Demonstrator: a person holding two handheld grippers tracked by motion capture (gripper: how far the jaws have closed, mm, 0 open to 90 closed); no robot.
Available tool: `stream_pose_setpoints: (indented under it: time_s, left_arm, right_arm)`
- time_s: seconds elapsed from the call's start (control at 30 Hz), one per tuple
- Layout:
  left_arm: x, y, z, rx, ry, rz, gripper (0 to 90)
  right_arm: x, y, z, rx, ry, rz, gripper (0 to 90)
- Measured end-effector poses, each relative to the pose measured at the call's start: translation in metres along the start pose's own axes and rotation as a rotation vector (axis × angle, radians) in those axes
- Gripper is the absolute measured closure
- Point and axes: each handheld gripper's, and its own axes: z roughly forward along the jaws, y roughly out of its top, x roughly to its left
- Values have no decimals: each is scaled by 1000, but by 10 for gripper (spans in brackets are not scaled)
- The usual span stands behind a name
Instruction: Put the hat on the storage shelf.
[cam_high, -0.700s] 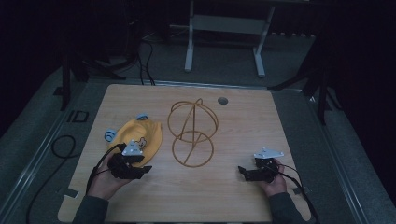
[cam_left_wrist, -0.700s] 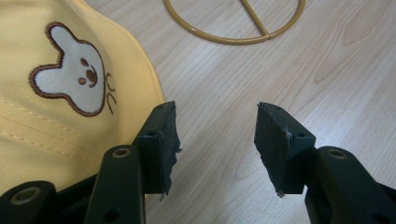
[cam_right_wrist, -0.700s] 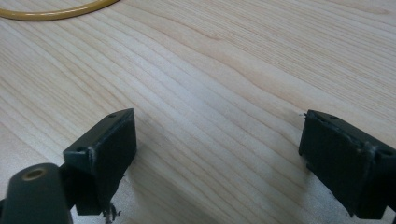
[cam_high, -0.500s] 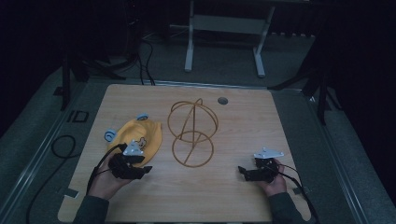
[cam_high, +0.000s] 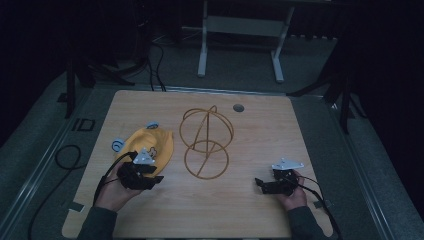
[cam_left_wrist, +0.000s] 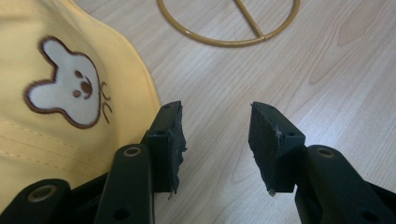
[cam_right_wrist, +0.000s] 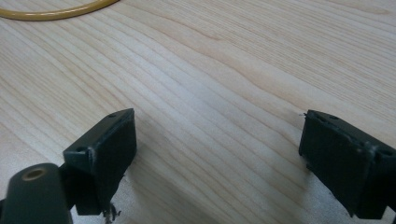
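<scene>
Dim room, grey floor (cam_high: 240, 75), wooden table (cam_high: 260, 130)

Right claw (cam_right_wrist: 217, 158) seen along its two black jaws, which stand wide apart with nothing between them, just above the pale wood-grain bench (cam_right_wrist: 224, 70). An arc of a yellow wire ring (cam_right_wrist: 56, 13) lies on the bench at upper left, well apart from the jaws.

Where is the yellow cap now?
In the high view the yellow cap lies on the table's left half, between the left gripper and the wire stand.
</scene>
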Motion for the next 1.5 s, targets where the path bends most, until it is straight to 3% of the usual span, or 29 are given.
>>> stream_pose_setpoints:
  time_s: [1.5]
  left_arm:
    - [23, 28, -29, -4, -11, -25, 644]
  right_arm:
    - [0, 0, 0, -1, 0, 0, 111]
